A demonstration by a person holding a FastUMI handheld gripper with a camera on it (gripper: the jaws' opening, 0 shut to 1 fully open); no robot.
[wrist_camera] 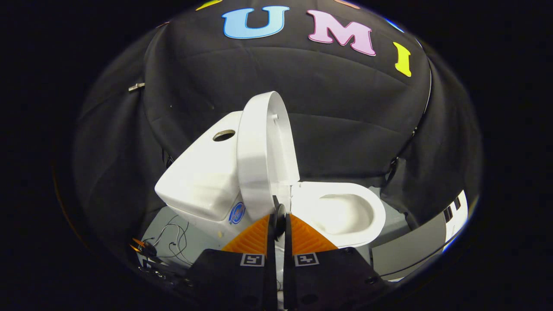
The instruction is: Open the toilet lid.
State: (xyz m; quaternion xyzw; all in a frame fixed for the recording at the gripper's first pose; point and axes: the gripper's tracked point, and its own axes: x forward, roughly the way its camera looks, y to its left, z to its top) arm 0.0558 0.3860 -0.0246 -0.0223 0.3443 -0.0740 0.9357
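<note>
2 fingers of the gripper sit pressed together at bottom centre of the frame, nothing pinched between them. The toilet lid stands raised, near upright, in the middle of the frame, just beyond the fingertips. Tank lies left of the lid; open bowl lies right of it. Loose wires trail at lower left.

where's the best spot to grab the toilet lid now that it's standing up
Pinch the thin rim of the toilet lid on its free edge, coming from the bowl side: it stands upright against the tank, blocking the back. The gripper sits closed near its base.
</note>
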